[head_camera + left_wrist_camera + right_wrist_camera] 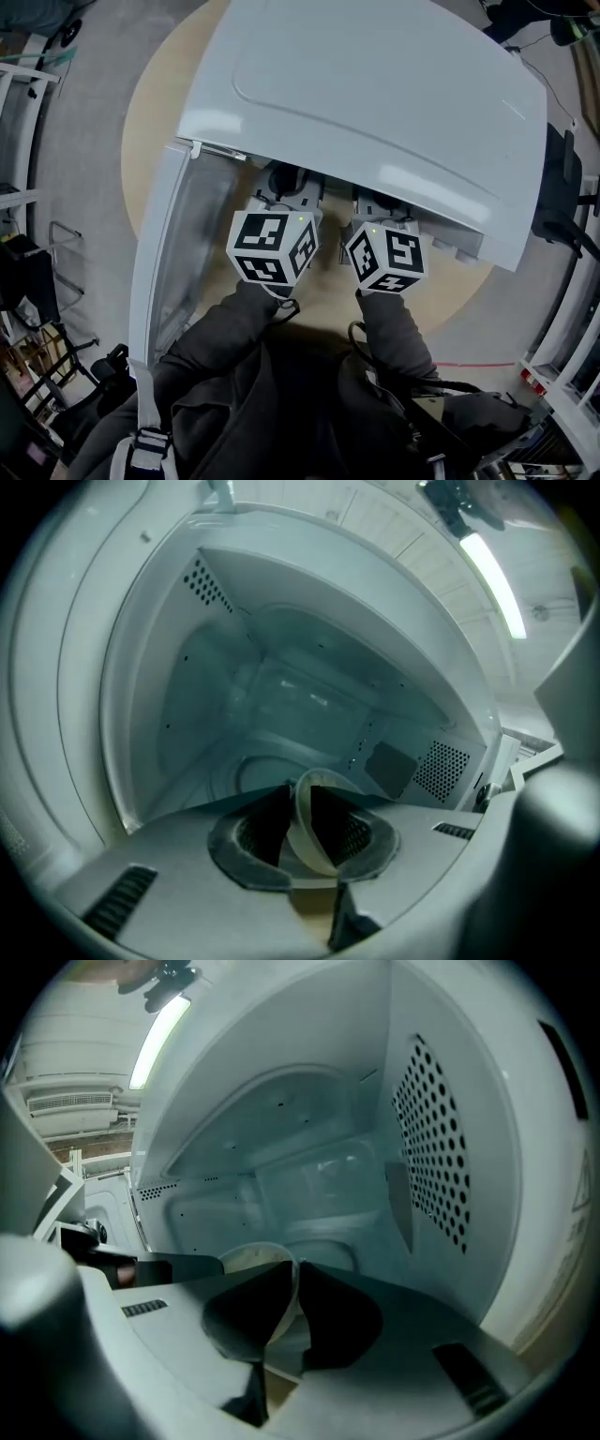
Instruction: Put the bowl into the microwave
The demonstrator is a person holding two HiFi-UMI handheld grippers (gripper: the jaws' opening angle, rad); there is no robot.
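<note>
Microwave [375,103] cavity ahead | bowl [306,829] rim between left gripper [298,797], right gripper [294,1271] fingers [342,1321]

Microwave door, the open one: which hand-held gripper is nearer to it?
Left. The left hand-held gripper grips the bowl on the side next to the open door; the right hand-held gripper grips the bowl's far side, away from it.

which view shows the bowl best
The left gripper view: the bowl shows its rim and curved wall between the fingers. The right gripper view shows only part of its rim. In the head view it is out of sight.
</note>
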